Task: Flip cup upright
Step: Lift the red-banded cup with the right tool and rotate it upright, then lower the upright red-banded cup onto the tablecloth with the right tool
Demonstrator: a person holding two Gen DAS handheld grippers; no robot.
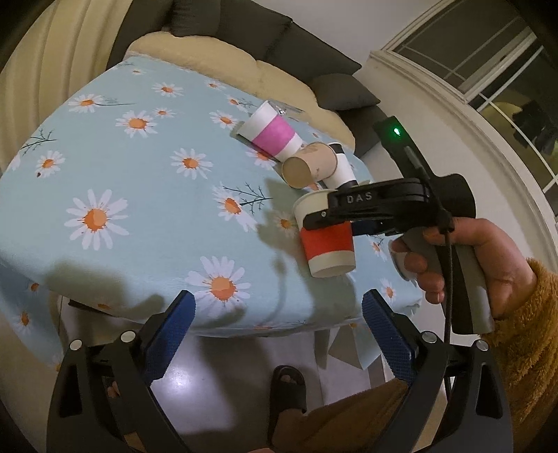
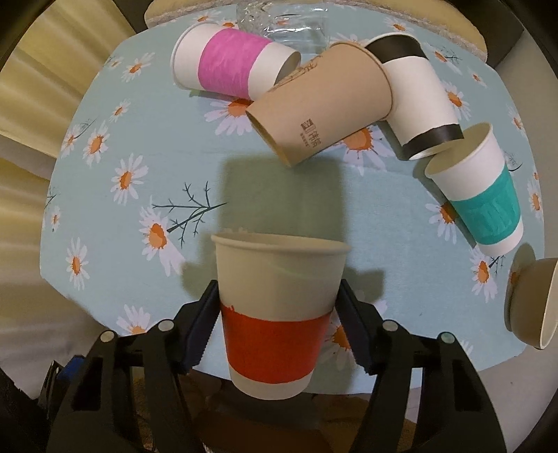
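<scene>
A white paper cup with a red band [image 2: 275, 313] is held upright, mouth up, between the blue pads of my right gripper [image 2: 277, 324], which is shut on it just above the table's near edge. In the left wrist view the same red-banded cup [image 1: 326, 240] sits in the right gripper [image 1: 314, 223], held by a hand. My left gripper [image 1: 279, 313] is open and empty, low at the table's front edge, apart from the cups.
On the daisy tablecloth [image 2: 139, 167] lie a pink-banded cup [image 2: 230, 66], a brown cup [image 2: 321, 101] and a black-banded cup [image 2: 415, 97], all on their sides. A teal-banded cup [image 2: 481, 195] stands upright at right. A bowl [image 2: 530, 299] is at the far right. A clear glass [image 2: 282, 21] is behind.
</scene>
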